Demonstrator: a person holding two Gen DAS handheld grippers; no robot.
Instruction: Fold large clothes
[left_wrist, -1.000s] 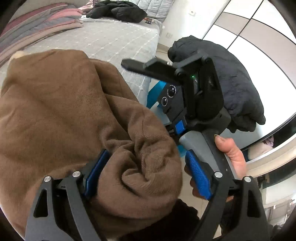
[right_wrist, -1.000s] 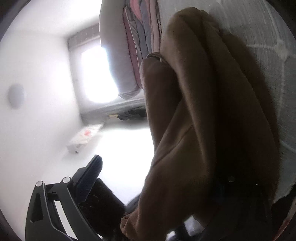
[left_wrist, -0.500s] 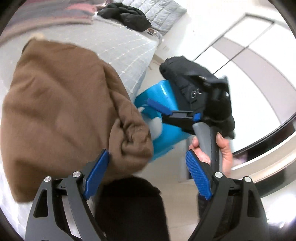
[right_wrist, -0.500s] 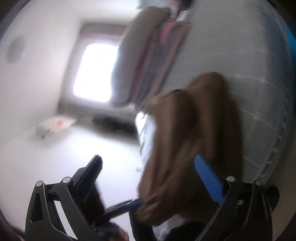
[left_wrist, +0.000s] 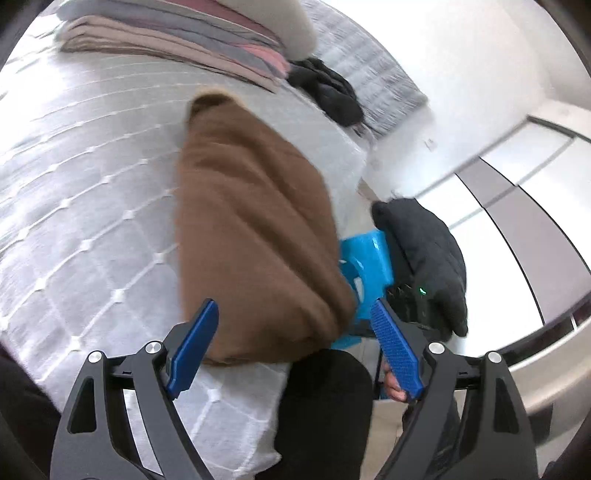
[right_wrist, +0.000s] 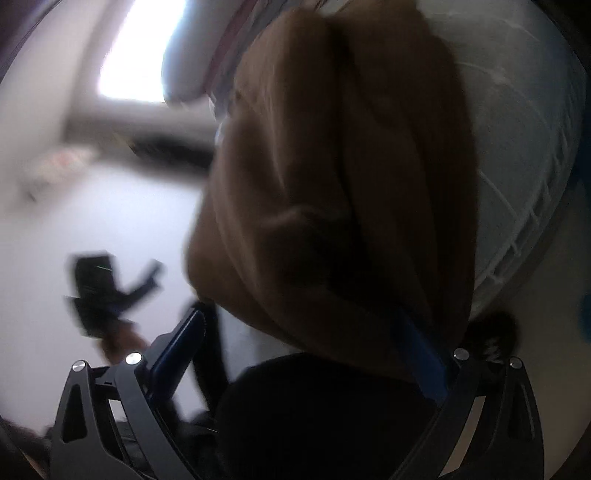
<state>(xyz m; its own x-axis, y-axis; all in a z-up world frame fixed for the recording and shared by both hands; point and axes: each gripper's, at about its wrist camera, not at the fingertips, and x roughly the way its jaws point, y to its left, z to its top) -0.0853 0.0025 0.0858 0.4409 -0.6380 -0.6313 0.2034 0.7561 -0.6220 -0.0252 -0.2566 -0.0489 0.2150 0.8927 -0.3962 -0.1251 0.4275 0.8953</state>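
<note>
A folded brown garment lies on the grey quilted bed, its near end at the bed's edge. My left gripper is open and empty, just short of that near end. In the blurred right wrist view the brown garment fills the middle and hangs close in front of my right gripper, whose jaws stand wide apart. The right gripper holds nothing that I can see. The left gripper also shows in the right wrist view as a dark blur at the left.
A stack of folded grey and pink blankets lies at the head of the bed. A black garment lies at the far side. A blue stool with a dark quilted jacket stands beside the bed. A person's dark-clad leg is below.
Both grippers have let go of the brown garment and pulled back. The garment now lies flat on the bed. The left view has swung up toward the bed head.
</note>
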